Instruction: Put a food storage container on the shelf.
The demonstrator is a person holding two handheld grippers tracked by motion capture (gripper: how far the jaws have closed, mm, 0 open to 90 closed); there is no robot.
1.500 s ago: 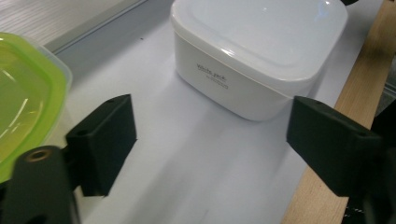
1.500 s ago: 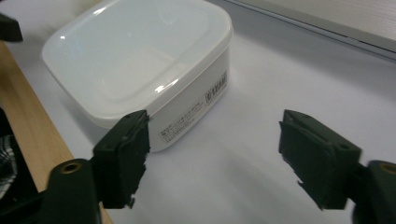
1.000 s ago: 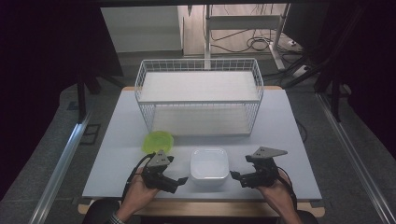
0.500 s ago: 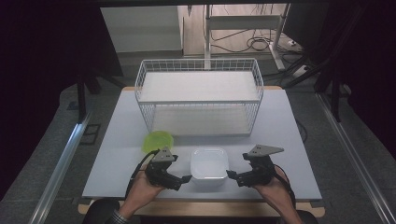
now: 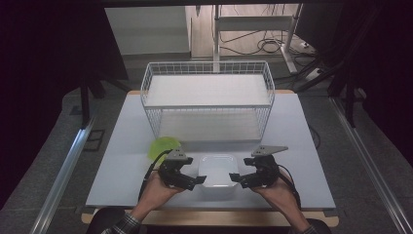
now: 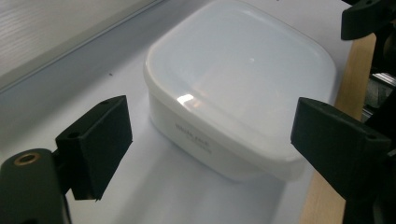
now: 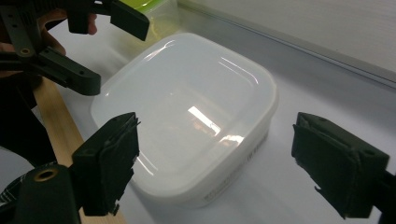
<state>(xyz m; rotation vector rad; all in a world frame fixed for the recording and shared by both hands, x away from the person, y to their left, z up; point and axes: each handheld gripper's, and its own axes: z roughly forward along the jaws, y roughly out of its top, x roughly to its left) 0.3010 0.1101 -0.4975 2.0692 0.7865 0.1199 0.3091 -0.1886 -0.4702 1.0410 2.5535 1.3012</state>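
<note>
White plastic food container (image 5: 218,169), squarish w/ rounded corners, glossy translucent lid on, sits at the near edge of the pale worktop (image 5: 302,146), between both tools. Small grey print on its side wall, too blurred to read. Left tool (image 5: 191,181) just beside its left side, right tool (image 5: 238,179) just beside its right; both w/ matte black jaws wide apart, just been closing a bit, pads not touching the container. Lime-green round lidded tub (image 5: 163,146) behind the left tool. White wire basket (image 5: 207,100), open-top, farther back.

A white, lidded, square plastic container (image 5: 217,169) with rounded corners sits flat near the table's front edge.
</note>
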